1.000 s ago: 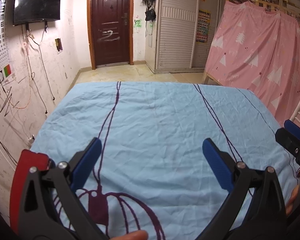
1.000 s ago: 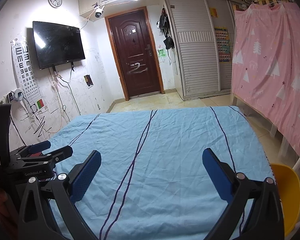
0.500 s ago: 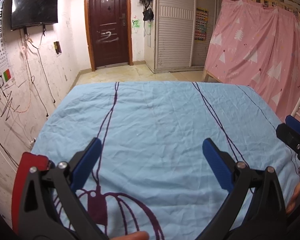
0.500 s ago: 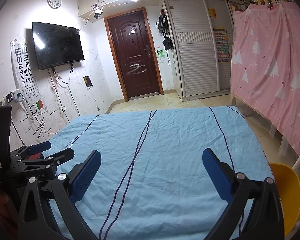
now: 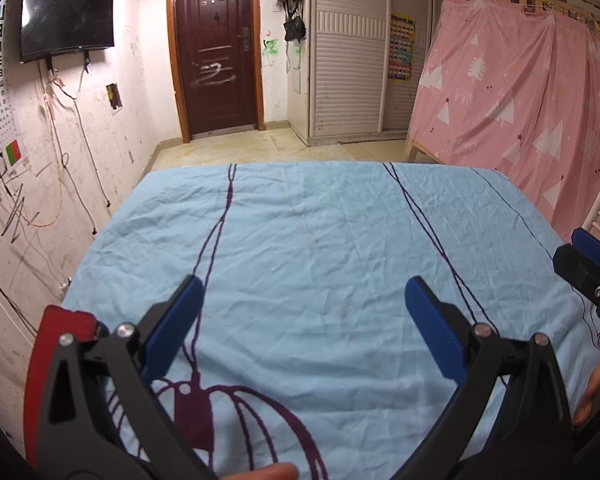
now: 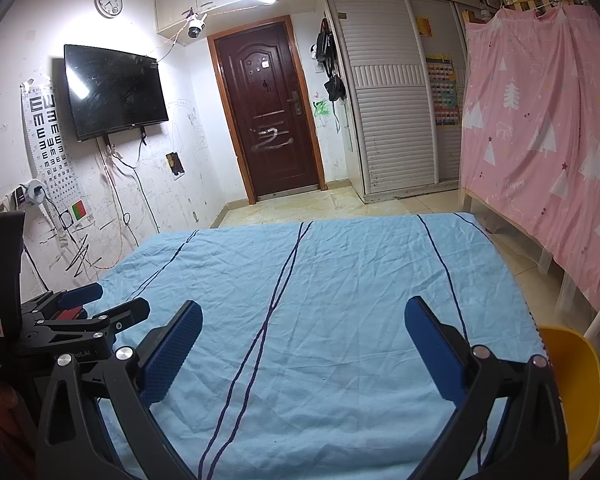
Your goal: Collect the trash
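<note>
My left gripper is open and empty, held above the near part of a light blue sheet with dark purple lines. My right gripper is open and empty over the same sheet. The left gripper also shows at the left edge of the right wrist view, and the right gripper at the right edge of the left wrist view. No trash shows on the sheet in either view.
A yellow bin stands at the sheet's right edge. A pink curtain hangs on the right. A scribbled wall with cables runs along the left. A dark door, a TV and tiled floor lie beyond.
Both grippers have tilted up slightly, so the room sits a little lower in each view. The jaws stay wide open and empty.
</note>
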Action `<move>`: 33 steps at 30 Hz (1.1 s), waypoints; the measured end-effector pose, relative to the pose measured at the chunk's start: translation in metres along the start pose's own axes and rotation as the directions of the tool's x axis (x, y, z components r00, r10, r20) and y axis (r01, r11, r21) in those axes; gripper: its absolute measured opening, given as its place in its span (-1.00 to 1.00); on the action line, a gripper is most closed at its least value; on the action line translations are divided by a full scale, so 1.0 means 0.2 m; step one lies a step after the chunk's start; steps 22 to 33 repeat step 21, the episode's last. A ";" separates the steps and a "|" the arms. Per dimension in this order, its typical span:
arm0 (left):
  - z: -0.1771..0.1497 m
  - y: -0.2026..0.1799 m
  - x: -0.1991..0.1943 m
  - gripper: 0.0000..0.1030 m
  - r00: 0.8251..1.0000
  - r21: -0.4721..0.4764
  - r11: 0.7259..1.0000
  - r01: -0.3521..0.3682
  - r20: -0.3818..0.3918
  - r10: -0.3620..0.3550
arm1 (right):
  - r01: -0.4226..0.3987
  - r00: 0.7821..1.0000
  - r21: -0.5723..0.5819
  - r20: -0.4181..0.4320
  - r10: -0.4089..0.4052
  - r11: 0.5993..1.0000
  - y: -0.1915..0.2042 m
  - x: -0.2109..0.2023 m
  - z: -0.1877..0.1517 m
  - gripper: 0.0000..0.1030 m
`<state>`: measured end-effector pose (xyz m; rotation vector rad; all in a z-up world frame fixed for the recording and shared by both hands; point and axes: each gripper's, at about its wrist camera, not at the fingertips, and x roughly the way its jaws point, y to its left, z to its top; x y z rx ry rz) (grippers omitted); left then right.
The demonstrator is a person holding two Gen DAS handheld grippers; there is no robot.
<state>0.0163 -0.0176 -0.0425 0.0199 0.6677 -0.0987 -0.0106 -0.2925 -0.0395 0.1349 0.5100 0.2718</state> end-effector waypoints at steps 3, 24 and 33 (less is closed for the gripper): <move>0.00 0.00 0.00 0.88 1.000 -0.001 1.000 -0.001 0.000 0.001 | 0.000 1.000 0.000 0.000 0.000 1.000 0.00 0.00 0.00 0.83; 0.01 0.02 0.00 0.88 1.000 0.021 1.000 -0.009 -0.004 0.009 | 0.000 1.000 0.001 -0.001 0.000 1.000 0.00 0.00 0.00 0.83; 0.01 0.02 0.00 0.88 1.000 0.021 1.000 -0.009 -0.004 0.009 | 0.000 1.000 0.001 -0.001 0.000 1.000 0.00 0.00 0.00 0.83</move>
